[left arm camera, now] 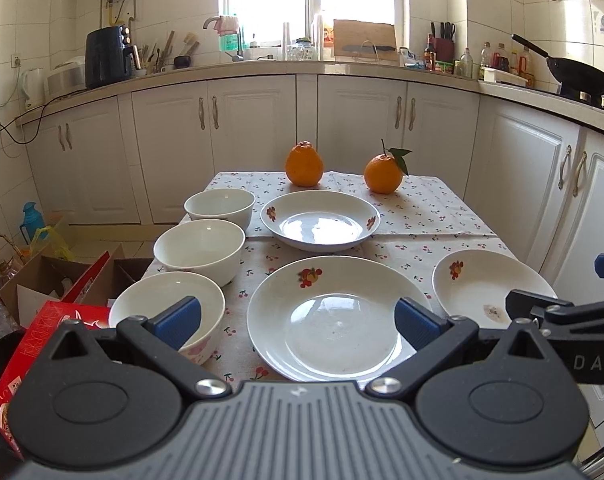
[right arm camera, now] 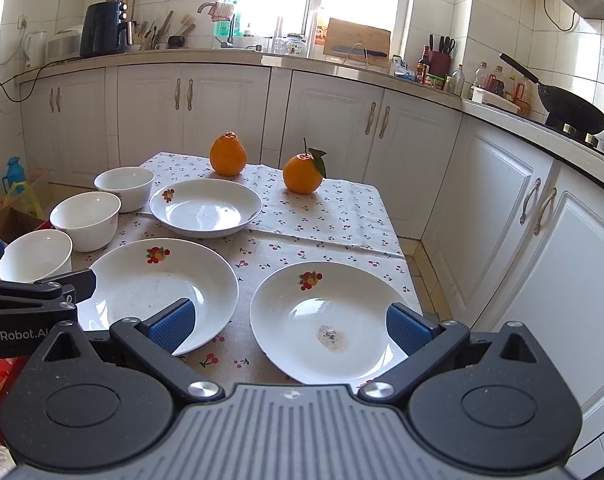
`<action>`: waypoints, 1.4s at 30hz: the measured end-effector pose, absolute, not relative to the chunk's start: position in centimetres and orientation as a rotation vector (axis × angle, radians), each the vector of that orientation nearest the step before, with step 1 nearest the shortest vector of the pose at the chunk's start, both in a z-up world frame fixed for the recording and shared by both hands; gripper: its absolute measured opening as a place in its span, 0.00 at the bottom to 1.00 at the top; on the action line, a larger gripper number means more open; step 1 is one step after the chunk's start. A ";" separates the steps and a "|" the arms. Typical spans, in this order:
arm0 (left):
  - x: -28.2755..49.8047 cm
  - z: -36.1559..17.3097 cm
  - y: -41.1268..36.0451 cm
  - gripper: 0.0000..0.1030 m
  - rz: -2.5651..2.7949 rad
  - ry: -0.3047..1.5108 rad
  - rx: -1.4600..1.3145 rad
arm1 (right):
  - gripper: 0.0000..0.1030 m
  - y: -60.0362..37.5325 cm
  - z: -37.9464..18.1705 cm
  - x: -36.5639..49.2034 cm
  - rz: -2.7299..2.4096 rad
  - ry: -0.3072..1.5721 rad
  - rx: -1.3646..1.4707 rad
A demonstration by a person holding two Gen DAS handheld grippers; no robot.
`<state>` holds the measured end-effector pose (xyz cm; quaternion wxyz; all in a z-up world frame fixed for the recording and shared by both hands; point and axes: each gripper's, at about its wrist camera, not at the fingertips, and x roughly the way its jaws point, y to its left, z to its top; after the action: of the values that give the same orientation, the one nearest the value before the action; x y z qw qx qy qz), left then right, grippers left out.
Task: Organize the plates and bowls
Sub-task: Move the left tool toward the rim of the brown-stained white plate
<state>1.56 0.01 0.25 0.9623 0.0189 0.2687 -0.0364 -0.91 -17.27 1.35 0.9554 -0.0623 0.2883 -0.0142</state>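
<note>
Tiled kitchen with white cabinets; a cherry-print cloth covers the worktop (left arm camera: 429, 216). Three fruit-motif plates lie apart: near plate (left arm camera: 333, 320), far plate (left arm camera: 319, 220), stained plate (right arm camera: 329, 320) at right. Three white bowls (left arm camera: 200, 250) stand in a column along the left edge; two oranges (left arm camera: 303, 165) sit behind. Left tool (left arm camera: 298, 322) hovers wide open and empty over the near plate; right tool (right arm camera: 290, 326) likewise over the stained plate. Nothing is stacked yet. Advised: pinch a plate by its rim, lift level, and seat it centred on another.
</note>
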 end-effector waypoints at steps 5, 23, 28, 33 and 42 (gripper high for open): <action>2.7 0.5 -0.7 0.99 -0.111 0.548 0.078 | 1.00 -17.9 1.4 -0.2 -0.019 0.586 -0.136; 7.9 -0.8 -1.9 0.99 -0.277 0.614 0.119 | 1.00 -25.0 -2.7 1.7 0.044 0.711 -0.138; 9.6 -1.7 -2.4 0.99 -0.320 0.648 0.125 | 1.00 -26.5 -5.3 1.9 0.109 0.785 -0.075; 11.3 -2.4 -3.0 0.99 -0.344 0.699 0.102 | 1.00 -27.1 -7.4 2.9 0.117 0.836 -0.046; 13.9 -3.1 -5.3 0.99 -0.475 0.814 0.101 | 1.00 -27.9 -9.1 4.8 0.165 0.863 -0.075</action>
<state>13.89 -5.34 -3.11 0.8898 0.0485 0.3921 -0.2285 4.83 -27.86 -9.13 0.9044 -0.0361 0.4176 0.0800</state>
